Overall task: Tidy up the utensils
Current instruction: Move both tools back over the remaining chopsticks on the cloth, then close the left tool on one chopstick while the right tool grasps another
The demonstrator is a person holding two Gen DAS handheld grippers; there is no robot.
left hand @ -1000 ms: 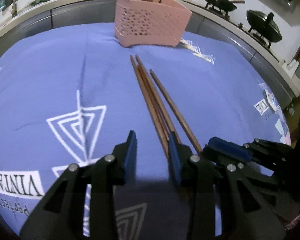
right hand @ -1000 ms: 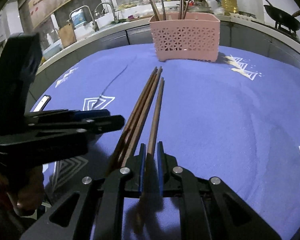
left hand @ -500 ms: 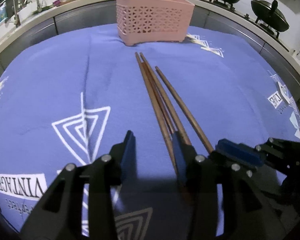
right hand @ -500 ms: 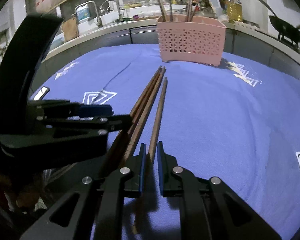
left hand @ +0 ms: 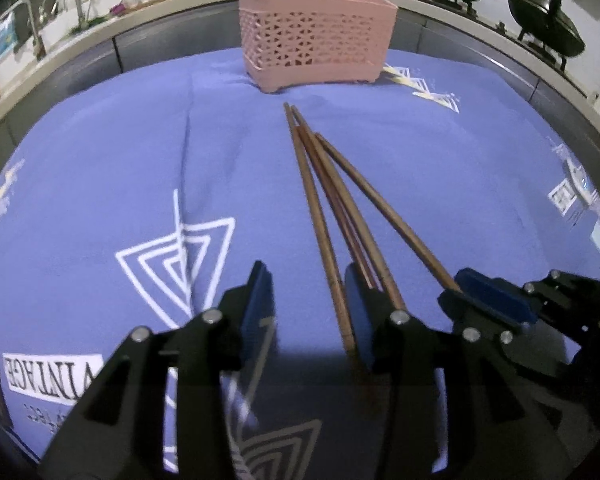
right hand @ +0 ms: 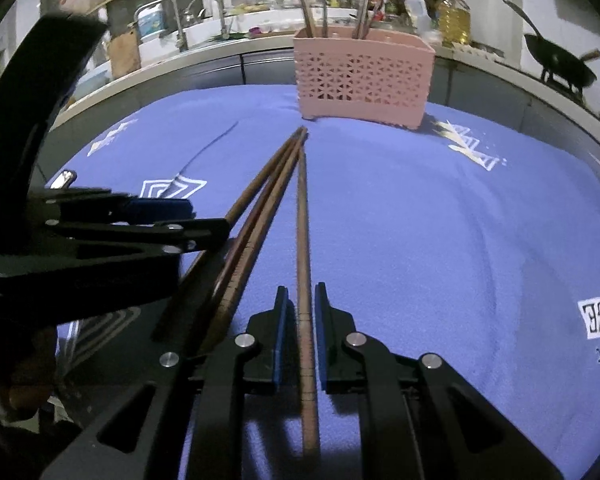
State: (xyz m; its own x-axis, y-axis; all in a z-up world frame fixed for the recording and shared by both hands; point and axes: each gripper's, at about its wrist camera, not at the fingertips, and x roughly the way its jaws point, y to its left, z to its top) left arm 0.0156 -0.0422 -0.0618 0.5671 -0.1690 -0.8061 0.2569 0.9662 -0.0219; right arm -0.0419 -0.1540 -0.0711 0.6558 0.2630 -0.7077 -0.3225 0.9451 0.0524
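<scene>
Several brown wooden chopsticks [left hand: 332, 200] lie on the blue cloth, tips toward the pink lattice basket [left hand: 316, 36], which holds more utensils. My left gripper [left hand: 308, 308] straddles the near end of the leftmost chopstick. Its jaws are closing; the stick lies against the right finger and the left pad is well clear of it. My right gripper [right hand: 302, 320] is shut on a single chopstick [right hand: 302, 220], which is angled away from the rest of the bundle [right hand: 260, 208]. Each gripper shows in the other's view: the right gripper [left hand: 488, 296] and the left gripper [right hand: 204, 232].
The blue printed tablecloth [left hand: 100, 160] covers the table. The basket [right hand: 364, 80] stands at its far edge. Behind it are a counter with a sink faucet [right hand: 172, 20], bottles [right hand: 454, 20] and dark woks [left hand: 544, 24] on a stove at the right.
The single chopstick in the right gripper has swung away from the others at its near end. The left jaws widened slightly, then narrowed. Both views tilted a little.
</scene>
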